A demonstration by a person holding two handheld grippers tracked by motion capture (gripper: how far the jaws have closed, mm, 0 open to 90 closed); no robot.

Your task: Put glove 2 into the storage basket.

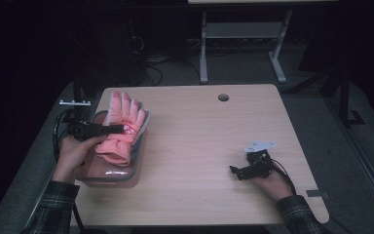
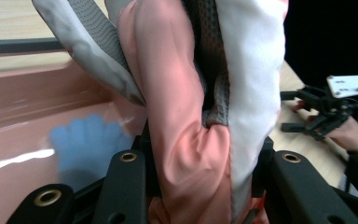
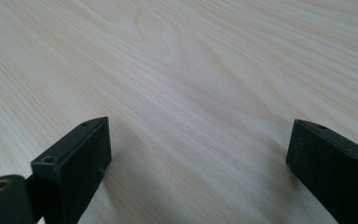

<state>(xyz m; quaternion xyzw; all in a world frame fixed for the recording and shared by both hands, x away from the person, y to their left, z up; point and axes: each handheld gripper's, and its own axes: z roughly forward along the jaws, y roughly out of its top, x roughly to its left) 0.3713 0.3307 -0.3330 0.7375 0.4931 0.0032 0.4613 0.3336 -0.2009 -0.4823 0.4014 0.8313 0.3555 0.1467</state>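
Dark room, pale wooden table: left hand-held gripper clamps a soft, light pink glove mid-body (cuff grips better) over a pink bin; right hand-held gripper rests apart.

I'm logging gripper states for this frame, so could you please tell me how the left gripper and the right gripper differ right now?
The left gripper is shut on the pink glove; the right gripper is open, with nothing between its jaws. The left gripper sits over the pink bin at the table's left, while the right gripper is low over bare wooden table at the right. Both are black and hand-held.
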